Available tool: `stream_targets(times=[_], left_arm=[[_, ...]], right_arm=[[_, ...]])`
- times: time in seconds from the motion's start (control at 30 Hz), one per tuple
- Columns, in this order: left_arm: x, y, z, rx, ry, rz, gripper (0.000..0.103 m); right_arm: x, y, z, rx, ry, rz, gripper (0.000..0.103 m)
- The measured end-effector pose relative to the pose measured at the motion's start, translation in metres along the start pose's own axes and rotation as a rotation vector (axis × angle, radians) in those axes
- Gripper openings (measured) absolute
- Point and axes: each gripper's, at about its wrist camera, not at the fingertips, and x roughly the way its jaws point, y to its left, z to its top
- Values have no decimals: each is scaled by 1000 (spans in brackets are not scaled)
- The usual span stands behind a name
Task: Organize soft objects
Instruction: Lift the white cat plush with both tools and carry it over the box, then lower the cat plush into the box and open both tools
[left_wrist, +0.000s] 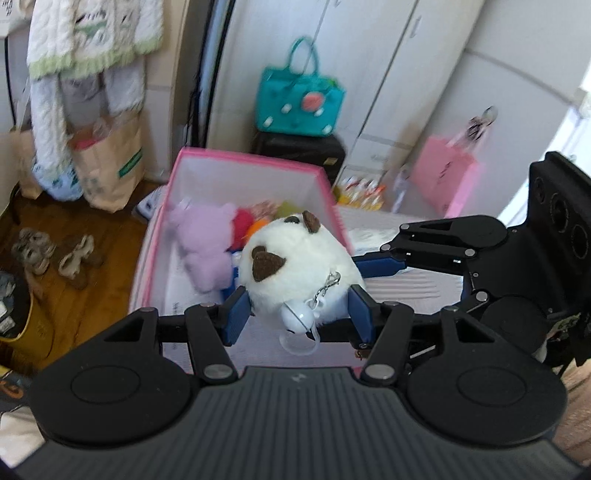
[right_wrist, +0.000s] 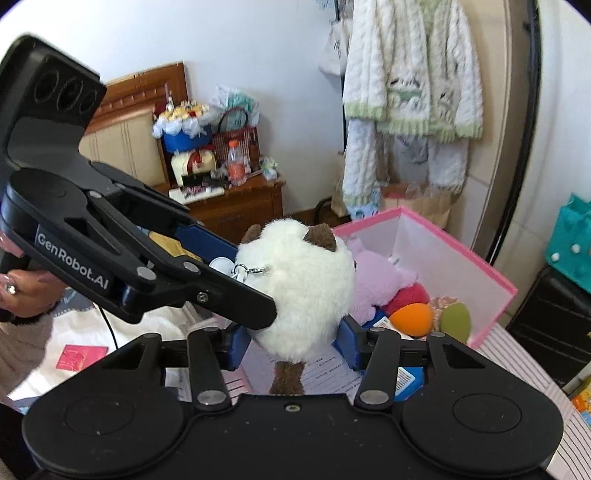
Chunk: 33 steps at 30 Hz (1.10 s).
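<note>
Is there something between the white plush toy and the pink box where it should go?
Nothing visible blocks it. The white plush toy, gripped by both the left gripper and the right gripper, is at the near rim of the open pink box. The box already holds a purple plush and other small toys, with free floor beside them.

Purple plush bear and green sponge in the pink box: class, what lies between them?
In the right wrist view, a red ball and an orange sponge lie between the purple plush bear and the green sponge, inside the pink box.
</note>
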Motion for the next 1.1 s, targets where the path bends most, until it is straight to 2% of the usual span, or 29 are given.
stream_targets(times=[0.17,0.27,0.43,0.8,0.93,1.1], left_arm=[[35,22,10,-9,108,54,56],[46,31,10,-2,143,68,56],[54,32,4,72,125,101,56],[65,34,6,133,165,132,53],[68,39,7,119,165,136,51],[65,41,5,118,145,159,50]], right_arm=[[46,-17,-1,-16,62,36,54],[69,-28,-1,-4,99,79,54],[93,-39,-1,18,154,119,52],[124,-43,2,-31,254,136,48],[136,-44,7,-43,304,132,48],[141,-47,10,-12,339,144,55]])
